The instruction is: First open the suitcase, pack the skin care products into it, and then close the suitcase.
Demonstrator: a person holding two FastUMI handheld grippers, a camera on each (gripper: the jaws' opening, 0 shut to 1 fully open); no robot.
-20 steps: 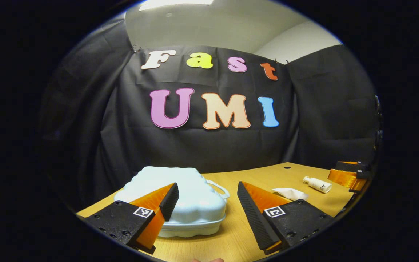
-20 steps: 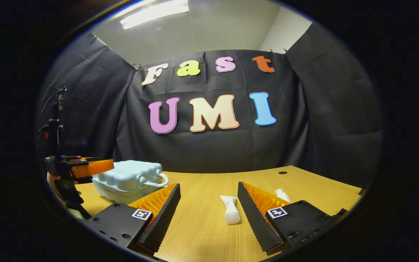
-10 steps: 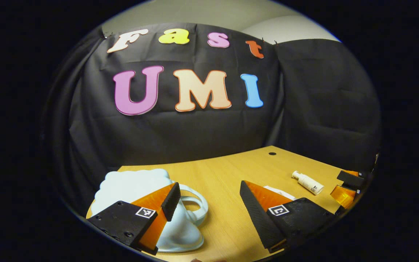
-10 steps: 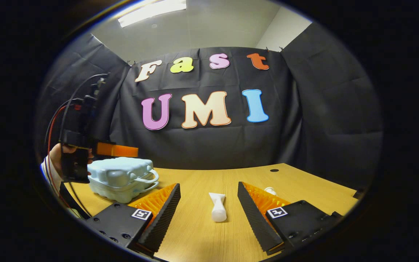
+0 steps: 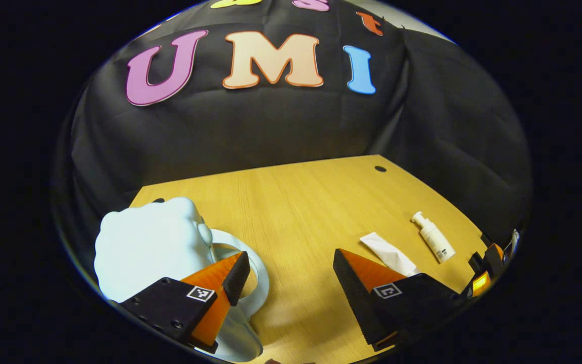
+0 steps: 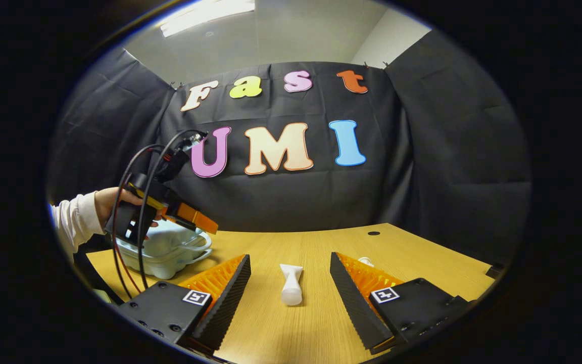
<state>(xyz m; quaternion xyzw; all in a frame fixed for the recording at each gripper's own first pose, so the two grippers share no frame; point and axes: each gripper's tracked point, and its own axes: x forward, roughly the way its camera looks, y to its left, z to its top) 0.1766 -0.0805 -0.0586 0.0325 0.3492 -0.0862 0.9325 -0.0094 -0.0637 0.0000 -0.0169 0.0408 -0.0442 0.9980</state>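
We see the pale blue, lumpy, closed suitcase (image 5: 149,242) under our left tongs (image 5: 291,275), its handle (image 5: 250,273) by one finger. Both tongs gape wide; a white tube (image 6: 290,285) lies between the right tongs (image 6: 290,283).

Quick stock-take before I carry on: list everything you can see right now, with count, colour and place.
suitcase: 1, pale blue, closed, left side of the table, white handle toward the middle
tube: 1, white, lying on the table ahead of the right gripper's fingers
pump bottle: 1, white, lying on the table beside the tube, farther to the right
table: 1, light wood, a dark round hole near its far edge
left gripper: 1, open, tilted down above the suitcase handle
right gripper: 1, open, low over the table, pointed at the tube
hand: 1, in a white sleeve, holding the left gripper, seen in the right gripper view
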